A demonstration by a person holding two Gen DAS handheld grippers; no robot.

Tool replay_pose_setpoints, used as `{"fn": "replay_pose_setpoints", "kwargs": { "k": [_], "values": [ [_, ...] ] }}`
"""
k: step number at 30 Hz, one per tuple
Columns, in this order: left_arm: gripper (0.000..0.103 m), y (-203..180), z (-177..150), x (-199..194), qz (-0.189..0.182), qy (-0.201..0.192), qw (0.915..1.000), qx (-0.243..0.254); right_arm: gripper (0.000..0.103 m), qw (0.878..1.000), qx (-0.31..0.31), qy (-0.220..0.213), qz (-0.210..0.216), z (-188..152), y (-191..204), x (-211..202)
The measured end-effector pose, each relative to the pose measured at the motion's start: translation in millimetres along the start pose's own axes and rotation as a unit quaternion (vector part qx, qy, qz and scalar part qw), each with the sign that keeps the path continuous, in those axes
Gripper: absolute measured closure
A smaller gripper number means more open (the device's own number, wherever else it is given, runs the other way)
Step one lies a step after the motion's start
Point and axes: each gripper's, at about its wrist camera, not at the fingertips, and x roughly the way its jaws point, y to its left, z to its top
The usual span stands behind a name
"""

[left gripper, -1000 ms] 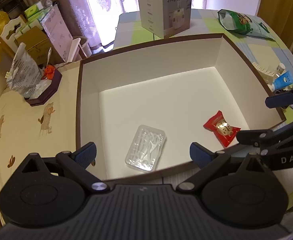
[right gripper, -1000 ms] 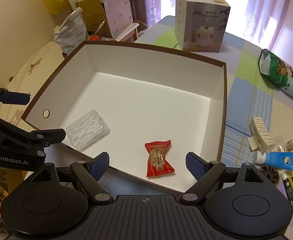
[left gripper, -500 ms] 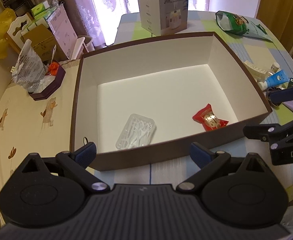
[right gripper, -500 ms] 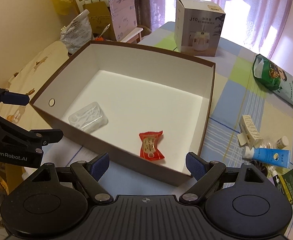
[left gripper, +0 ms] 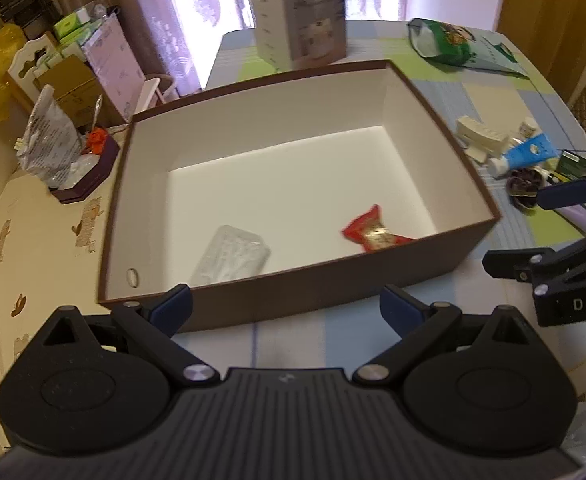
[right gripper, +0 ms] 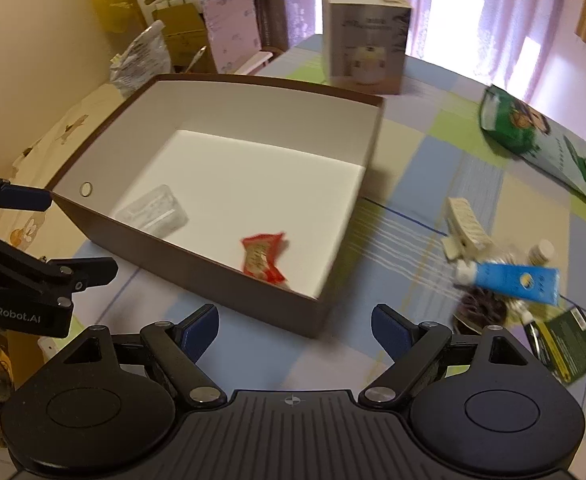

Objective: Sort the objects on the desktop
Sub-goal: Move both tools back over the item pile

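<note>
A brown box (left gripper: 333, 296) with a white inside stands on the table; it also shows in the right wrist view (right gripper: 197, 248). In it lie a clear plastic case (left gripper: 233, 258) (right gripper: 153, 212) and a red candy wrapper (left gripper: 373, 232) (right gripper: 263, 256). Right of the box lie a white hair clip (right gripper: 465, 228), a blue tube (right gripper: 513, 280), a small bottle (right gripper: 541, 250), a dark scrunchie (right gripper: 481, 308) and a green packet (right gripper: 565, 348). My left gripper (left gripper: 285, 310) is open and empty, before the box's near wall. My right gripper (right gripper: 295, 324) is open and empty, near the box's right corner.
A white carton (right gripper: 365, 40) stands behind the box. A green snack bag (right gripper: 533, 136) lies at the far right. A dark tray with a plastic bag (left gripper: 53, 140) sits left of the box. The table edge runs close on the left.
Both grippers have drawn back from over the box toward the table's near side. The box now looks smaller and the small items to its right have come into view. Both stay open.
</note>
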Motion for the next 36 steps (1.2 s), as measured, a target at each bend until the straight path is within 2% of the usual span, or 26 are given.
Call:
{"fn": "replay_pose_setpoints", "kwargs": {
  "k": [5, 14, 28, 31, 36],
  "values": [
    [0.004, -31, 3, 1, -0.007, -0.002, 0.9999, 0.015, 0.014, 0.999, 0.029, -0.001, -0.022, -16, -31, -10],
    [0.005, -93, 8, 7, -0.038, -0.016, 0.9979, 0.051, 0.014, 0.99, 0.114, -0.002, -0.077, -70, -108, -35],
    [0.008, -186, 29, 16, -0.119, -0.053, 0.9833, 0.128, 0.014, 0.969, 0.214, 0.007, -0.122, -128, -197, -61],
    [0.012, -207, 34, 26, -0.127, -0.057, 0.9799, 0.143, 0.014, 0.966, 0.227, 0.008, -0.125, -137, -215, -62],
    [0.026, -238, 43, 54, -0.131, -0.055, 0.9776, 0.155, 0.014, 0.959, 0.256, -0.002, -0.119, -150, -244, -63]
  ]
}}
